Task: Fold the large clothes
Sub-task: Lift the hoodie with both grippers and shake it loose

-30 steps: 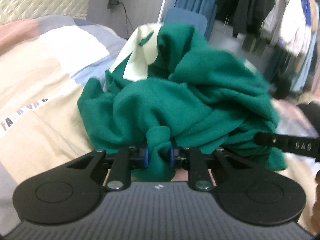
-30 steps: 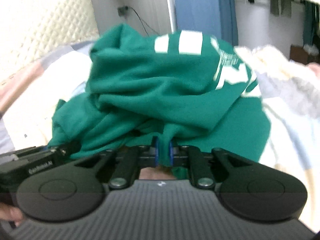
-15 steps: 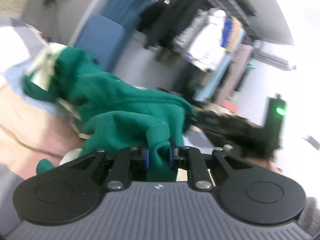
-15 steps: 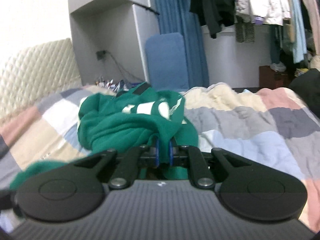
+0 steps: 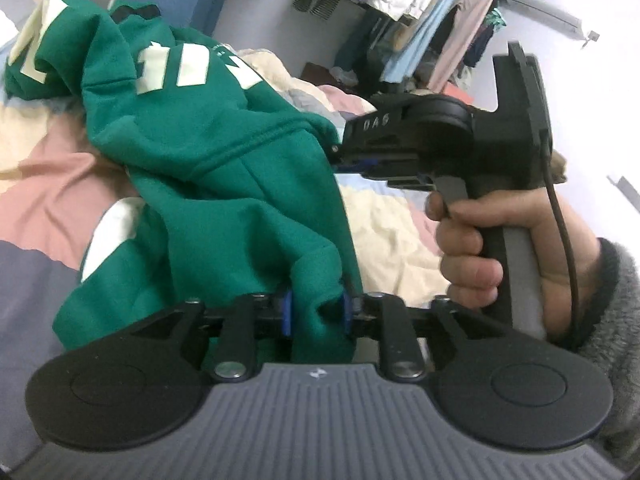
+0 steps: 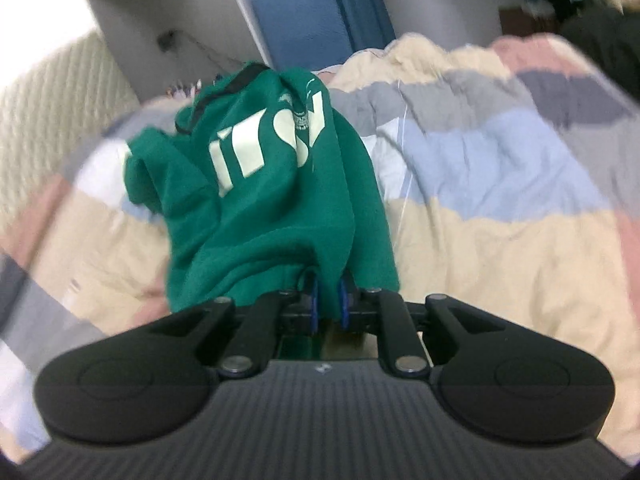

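Note:
A green sweatshirt [image 5: 208, 160] with cream block letters hangs bunched between my two grippers above the bed. My left gripper [image 5: 316, 312] is shut on a fold of its green fabric. My right gripper [image 6: 328, 308] is shut on another edge of the sweatshirt [image 6: 264, 184], which trails away from it toward the headboard. In the left wrist view the right gripper [image 5: 344, 156] shows from the side, held by a hand, its fingers clamped on the cloth. The far end of the sweatshirt rests on the quilt.
A patchwork quilt [image 6: 500, 184] in pink, cream, blue and grey covers the bed. A quilted headboard [image 6: 44, 112] stands at the left. A blue panel [image 6: 304, 16] and a rack of hanging clothes [image 5: 420, 4] stand beyond the bed.
Both grippers have lifted and pulled the sweatshirt back from a crumpled heap, so it now stretches out with the letters showing. The left view has swung right, bringing the right gripper and hand into sight.

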{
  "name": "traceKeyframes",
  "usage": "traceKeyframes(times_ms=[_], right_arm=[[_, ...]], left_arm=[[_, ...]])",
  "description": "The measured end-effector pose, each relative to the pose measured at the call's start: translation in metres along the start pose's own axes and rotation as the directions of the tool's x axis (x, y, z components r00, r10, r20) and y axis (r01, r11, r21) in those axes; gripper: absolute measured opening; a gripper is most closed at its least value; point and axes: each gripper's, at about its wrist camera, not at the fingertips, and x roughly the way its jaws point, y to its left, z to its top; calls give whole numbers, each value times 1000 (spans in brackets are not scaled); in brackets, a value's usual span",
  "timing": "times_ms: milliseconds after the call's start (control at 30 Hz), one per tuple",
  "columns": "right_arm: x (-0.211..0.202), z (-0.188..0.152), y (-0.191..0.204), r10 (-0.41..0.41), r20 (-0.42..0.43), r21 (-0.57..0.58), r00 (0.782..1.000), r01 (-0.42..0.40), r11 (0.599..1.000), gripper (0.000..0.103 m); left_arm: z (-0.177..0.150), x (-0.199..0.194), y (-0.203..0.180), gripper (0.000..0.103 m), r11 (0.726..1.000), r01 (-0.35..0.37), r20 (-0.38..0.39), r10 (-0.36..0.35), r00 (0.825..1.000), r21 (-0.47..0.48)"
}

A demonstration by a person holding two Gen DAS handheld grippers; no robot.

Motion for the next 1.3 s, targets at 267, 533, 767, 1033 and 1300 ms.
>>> traceKeyframes(times_ms=[267,533,767,1033,1300], right_arm=[[-28,5,-12,94,71,111,993,-102,989,33],[-33,12,-26,126,138,224,982,-154,962,69],[-1,12,-55,103,123,369,987,-142,918,69],[41,14,-54,163,73,332,984,-178,926,69],[61,13,-27,216,17,211,976,-215,954,69]], left_arm=[[20,-55,10,76,995,97,107,-93,990,-36],[45,-32,71,79,984,-54,160,82,984,-172],[86,17,139,79,942,-139,183,202,962,-306],[101,70,210,79,887,-41,174,136,975,-460],[86,96,219,38,887,24,165,59,985,-461]])
